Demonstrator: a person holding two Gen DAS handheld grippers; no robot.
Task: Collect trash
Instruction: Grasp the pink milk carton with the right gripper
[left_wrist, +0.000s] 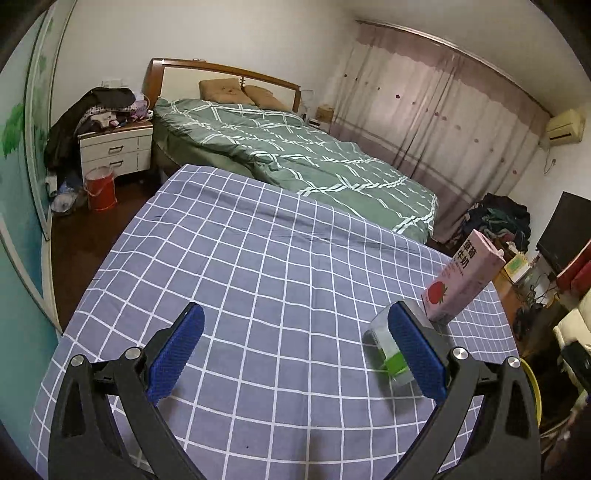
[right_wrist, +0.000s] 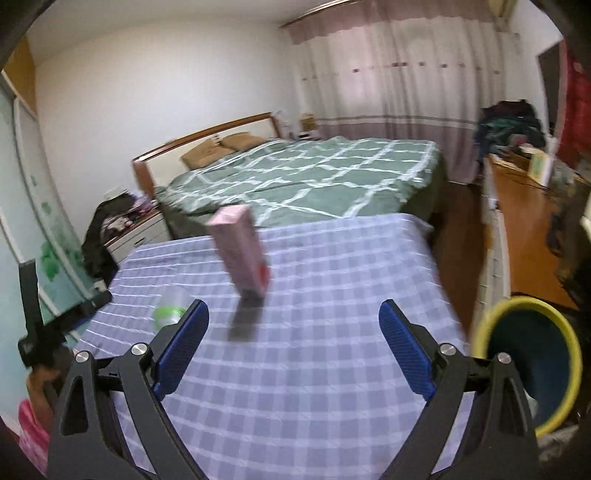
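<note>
A pink strawberry-milk carton (left_wrist: 461, 278) stands upright near the right edge of the checked tablecloth (left_wrist: 258, 280). Beside it a clear plastic cup with a green band (left_wrist: 384, 349) lies on its side, partly hidden behind my left gripper's right finger. My left gripper (left_wrist: 295, 354) is open, with only cloth between its blue pads. In the blurred right wrist view the carton (right_wrist: 242, 251) stands ahead of my right gripper (right_wrist: 293, 345), which is open and holds nothing. The cup (right_wrist: 171, 304) lies just beyond its left finger. A yellow-rimmed bin (right_wrist: 528, 365) stands at the table's right side.
A bed with a green quilt (left_wrist: 295, 155) lies beyond the table. A white nightstand piled with clothes (left_wrist: 114, 147) and a red bucket (left_wrist: 99, 188) stand at the left. A wooden desk (right_wrist: 524, 221) and curtains (left_wrist: 443, 122) are to the right.
</note>
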